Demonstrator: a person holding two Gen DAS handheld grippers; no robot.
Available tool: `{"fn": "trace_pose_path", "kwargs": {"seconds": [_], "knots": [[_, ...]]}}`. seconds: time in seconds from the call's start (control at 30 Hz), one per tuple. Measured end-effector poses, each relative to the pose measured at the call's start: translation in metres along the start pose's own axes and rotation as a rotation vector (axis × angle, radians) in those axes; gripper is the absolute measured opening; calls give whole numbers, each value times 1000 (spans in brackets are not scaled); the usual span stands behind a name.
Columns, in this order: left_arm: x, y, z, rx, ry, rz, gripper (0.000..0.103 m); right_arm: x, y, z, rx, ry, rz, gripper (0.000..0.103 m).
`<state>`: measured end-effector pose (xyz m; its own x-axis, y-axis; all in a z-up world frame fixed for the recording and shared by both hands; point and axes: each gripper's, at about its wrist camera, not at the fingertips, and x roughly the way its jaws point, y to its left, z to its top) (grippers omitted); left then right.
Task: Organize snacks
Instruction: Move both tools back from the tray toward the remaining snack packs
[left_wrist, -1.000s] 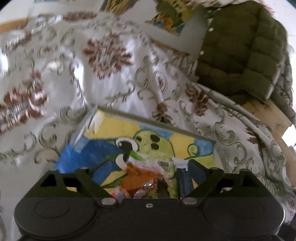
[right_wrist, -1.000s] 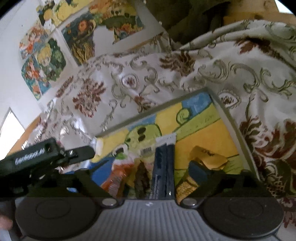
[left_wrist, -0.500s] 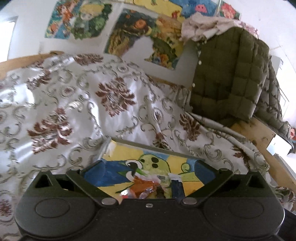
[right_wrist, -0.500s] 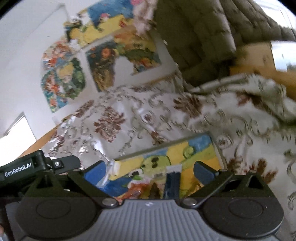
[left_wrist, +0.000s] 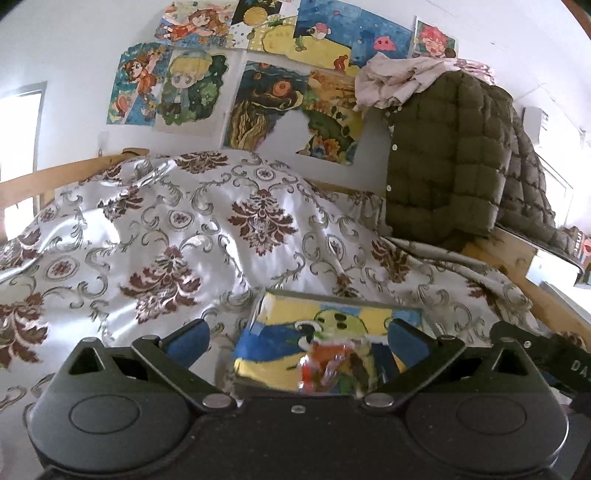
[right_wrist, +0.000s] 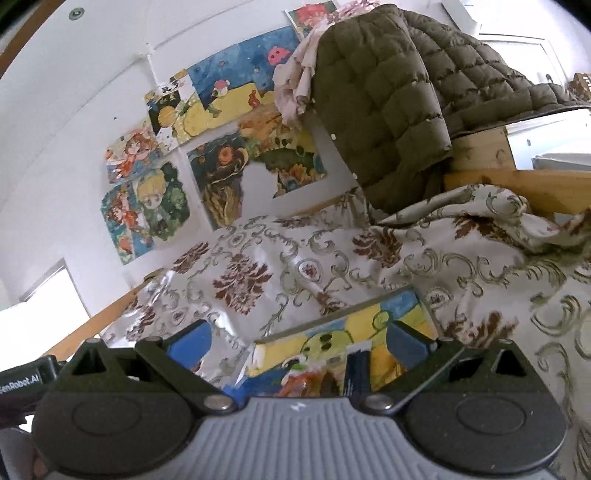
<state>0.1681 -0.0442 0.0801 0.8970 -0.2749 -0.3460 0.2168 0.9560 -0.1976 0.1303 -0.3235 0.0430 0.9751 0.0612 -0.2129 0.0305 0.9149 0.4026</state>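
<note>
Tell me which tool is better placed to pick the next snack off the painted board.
Left, marginally. The left tool, open, frames the orange snack packet between its fingers; the right tool, also open, views the painted board obliquely.

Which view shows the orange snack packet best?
The left wrist view: the orange packet lies nearly whole on the painted board, though blurred. The right wrist view shows only its top edge above the gripper body.

Glossy satin bedspread (left_wrist: 207, 236) — matt quilted jacket (left_wrist: 447, 162), bare wood bed frame (right_wrist: 517, 184), paper posters (left_wrist: 266, 107).
</note>
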Motion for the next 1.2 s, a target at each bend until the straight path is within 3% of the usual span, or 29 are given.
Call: {"fn": "trace_pose_path", "kwargs": {"seconds": [0.33,0.57,0.7,0.87,1.03,1.2], "knots": [[-45,17,-30,92,89,-25,102,-55,14,-24,48,43,63,103],[-57,27,-56,163,158,-28,102,-67,33,-45,-24,138,30,103],[-56,36,-74,201,196,8,102,-68,41,-58,-65,198,-21,103],[-41,38,-86,216,303,52,102,-54,49,-77,-143,333,-78,103],[-25,41,-92,211,368,39,102,-34,56,-94,-214,434,-108,103],[-13,42,-99,211,415,42,102,-22,53,-102,-192,497,-127,103]]}}
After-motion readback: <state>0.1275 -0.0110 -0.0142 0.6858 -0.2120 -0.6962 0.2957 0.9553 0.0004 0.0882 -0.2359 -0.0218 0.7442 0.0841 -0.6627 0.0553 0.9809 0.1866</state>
